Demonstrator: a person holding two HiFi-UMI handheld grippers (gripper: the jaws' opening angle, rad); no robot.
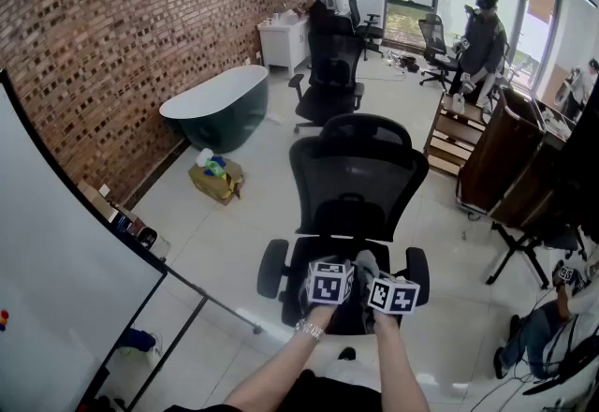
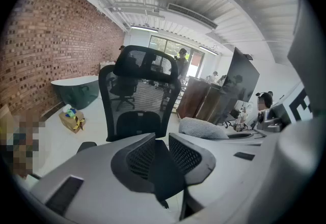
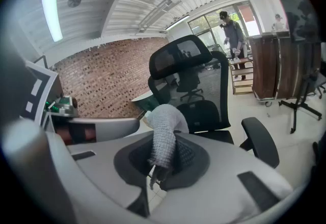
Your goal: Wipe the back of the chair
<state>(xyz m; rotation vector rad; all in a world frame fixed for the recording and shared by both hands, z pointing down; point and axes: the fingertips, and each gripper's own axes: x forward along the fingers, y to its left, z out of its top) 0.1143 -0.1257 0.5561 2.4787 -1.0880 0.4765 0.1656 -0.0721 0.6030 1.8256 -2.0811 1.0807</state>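
The chair (image 1: 356,178) is seen just ahead of both grippers, with its seat turned towards them and its back on the far side. A grey cloth (image 3: 164,127) is clamped in the right gripper (image 3: 165,156) and is held above the seat, apart from the back. The left gripper (image 2: 159,150) is held alongside, with its jaws parted and empty.

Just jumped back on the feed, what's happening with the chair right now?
A person faces the front of the black mesh office chair and holds both grippers side by side over its seat. The right gripper has its jaws shut on a grey cloth, which sticks up out of them. The left gripper has its jaws apart with nothing between them. The cloth is short of the chair's back, so wiping has not yet started.
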